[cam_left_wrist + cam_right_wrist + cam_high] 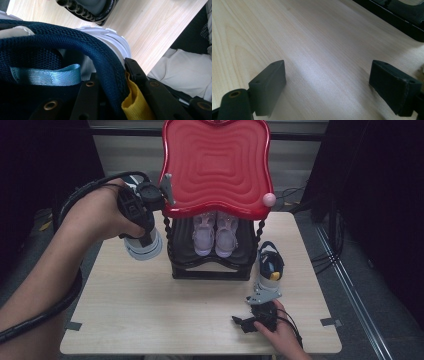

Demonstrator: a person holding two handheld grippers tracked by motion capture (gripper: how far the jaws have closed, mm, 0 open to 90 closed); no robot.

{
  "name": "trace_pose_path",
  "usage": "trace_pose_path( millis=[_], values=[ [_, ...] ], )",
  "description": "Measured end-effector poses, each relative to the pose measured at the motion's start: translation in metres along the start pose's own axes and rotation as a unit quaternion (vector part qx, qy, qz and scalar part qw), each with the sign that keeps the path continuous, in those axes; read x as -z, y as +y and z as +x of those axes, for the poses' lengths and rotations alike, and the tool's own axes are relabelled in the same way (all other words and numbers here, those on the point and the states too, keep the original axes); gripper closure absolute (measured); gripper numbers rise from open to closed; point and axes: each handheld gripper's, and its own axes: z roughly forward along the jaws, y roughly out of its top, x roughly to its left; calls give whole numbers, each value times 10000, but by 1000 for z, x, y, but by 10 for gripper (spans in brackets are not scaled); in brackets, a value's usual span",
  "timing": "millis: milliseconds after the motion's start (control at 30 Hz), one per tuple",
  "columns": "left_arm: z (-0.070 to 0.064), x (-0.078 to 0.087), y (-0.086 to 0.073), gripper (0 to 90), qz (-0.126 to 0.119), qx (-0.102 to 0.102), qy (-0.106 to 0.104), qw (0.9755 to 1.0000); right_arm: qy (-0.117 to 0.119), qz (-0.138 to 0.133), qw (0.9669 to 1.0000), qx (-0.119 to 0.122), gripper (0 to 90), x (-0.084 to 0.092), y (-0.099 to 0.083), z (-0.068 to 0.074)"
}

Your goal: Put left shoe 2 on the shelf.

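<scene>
Light wood-grain worktop (150, 315) carried a black two-tier shoe rack with twisted posts (210, 270), placed at the far middle. Its glossy red wavy-edged top tray with concentric ridges (216, 165) sat above the lower shelf. A pair of small pale pink shoes (215, 235) stood side by side on that lower shelf, toes toward the camera. A pink ball knob (269, 199) showed at the tray's right front corner. Grey tape markers (331, 322) were stuck near the worktop's front corners. Black cables (325, 260) lay on the floor to the right.
</scene>
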Motion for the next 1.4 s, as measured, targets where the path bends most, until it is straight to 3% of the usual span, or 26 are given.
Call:
trace_pose_path(
  millis=[467, 1000, 1400],
  values=[
    [1, 25, 7, 744, -122, -90, 243, 9996, 0, -1, 10000, 5, 135, 0, 0, 0],
    [0, 50, 18, 744, -293, -132, 374, 9988, 0, -2, 10000, 5, 134, 0, 0, 0],
    [-4, 66, 32, 743, -367, -309, 458, 9978, 1, -2, 10000, 5, 134, 0, 0, 0]
  ],
)
